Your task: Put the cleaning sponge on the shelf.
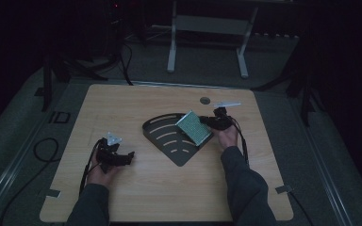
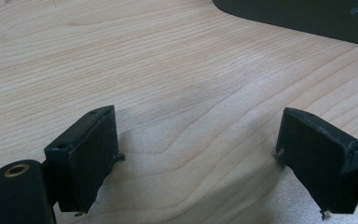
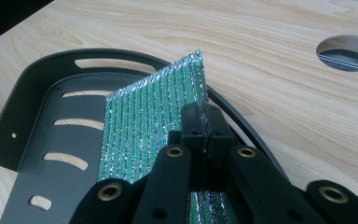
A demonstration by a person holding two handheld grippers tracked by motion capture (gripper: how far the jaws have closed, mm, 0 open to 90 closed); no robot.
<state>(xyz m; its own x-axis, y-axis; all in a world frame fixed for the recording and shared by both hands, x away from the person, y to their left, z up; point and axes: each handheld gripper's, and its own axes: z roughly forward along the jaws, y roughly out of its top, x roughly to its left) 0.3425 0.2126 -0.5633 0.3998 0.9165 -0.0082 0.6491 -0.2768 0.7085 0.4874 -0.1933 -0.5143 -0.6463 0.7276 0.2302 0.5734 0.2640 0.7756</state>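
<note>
A green, silver-threaded scouring pad (image 1: pixel 195 128) leans tilted over the right side of a black fan-shaped slotted tray (image 1: pixel 162 128). My right gripper (image 1: pixel 206 121) is shut on the pad's near edge. In the right gripper view the two jaws meet on the pad (image 3: pixel 144 126), pinching it above the tray (image 3: pixel 37 84). My left gripper (image 1: pixel 122 158) rests on the table at the left, apart from the tray. Its black fingers (image 2: pixel 86 154) stand wide open over bare wood in the left gripper view, with the tray's edge (image 2: pixel 307 18) at the top right.
The wooden table (image 1: pixel 122 103) has a round cable hole (image 1: pixel 205 100) behind the tray, seen also as the hole (image 3: pixel 347 52) in the right gripper view. Cables trail from both grippers. A white stand (image 1: pixel 207 28) sits on the dark floor beyond the table.
</note>
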